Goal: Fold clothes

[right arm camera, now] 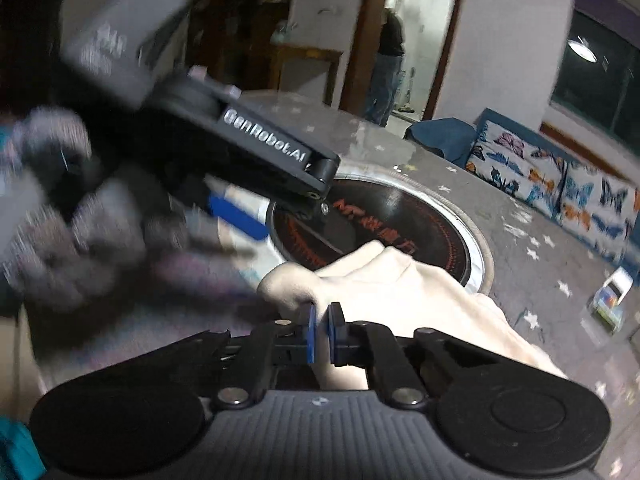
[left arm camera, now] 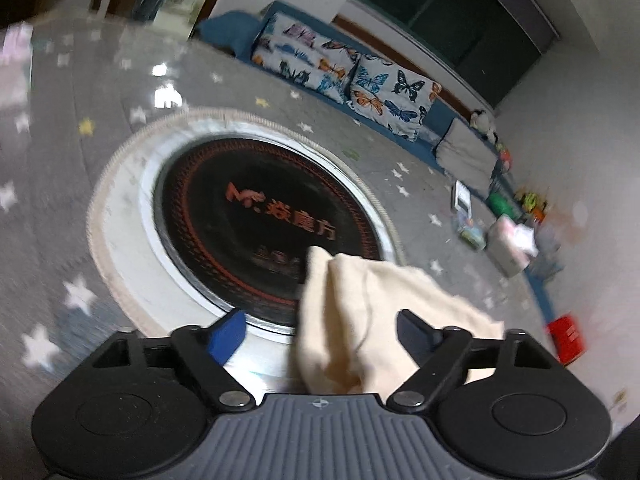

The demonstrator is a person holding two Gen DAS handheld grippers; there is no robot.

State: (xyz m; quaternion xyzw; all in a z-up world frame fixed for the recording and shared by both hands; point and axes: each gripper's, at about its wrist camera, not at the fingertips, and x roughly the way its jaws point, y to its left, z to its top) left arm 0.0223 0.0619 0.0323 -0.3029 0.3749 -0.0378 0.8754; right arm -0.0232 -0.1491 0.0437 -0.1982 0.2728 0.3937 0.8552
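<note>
Cream fabric is the whole business here — a soft garment (left arm camera: 360, 320) bunched on a round table draped in a grey star-print cloth (left arm camera: 80, 160), its far edge lying over the black glass cooktop (left arm camera: 248, 220) sunk into the table's centre. Starting at the left: the left gripper (left arm camera: 320, 328) has its jaws spread wide, and the garment rises in the gap between the blue-padded fingers without being pinched by either one. If it shuts from here it may catch a thick wad of several layers instead of a single edge, and the fold would come out lumpy. Moving right, the right gripper (right arm camera: 322, 334) has its jaws pressed nearly together on a ridge of the cream garment (right arm camera: 380, 280); the bite looks shallow, so a quick lift could let the cloth slip free. The two tools sit close, and motion blur suggests fast movement — a knock between them is possible. Readable writing: "GenRobot.AI" in white on the left gripper's body in the right wrist view, and an orange "M" logo with Chinese characters on the cooktop, too blurred to read surely.
</note>
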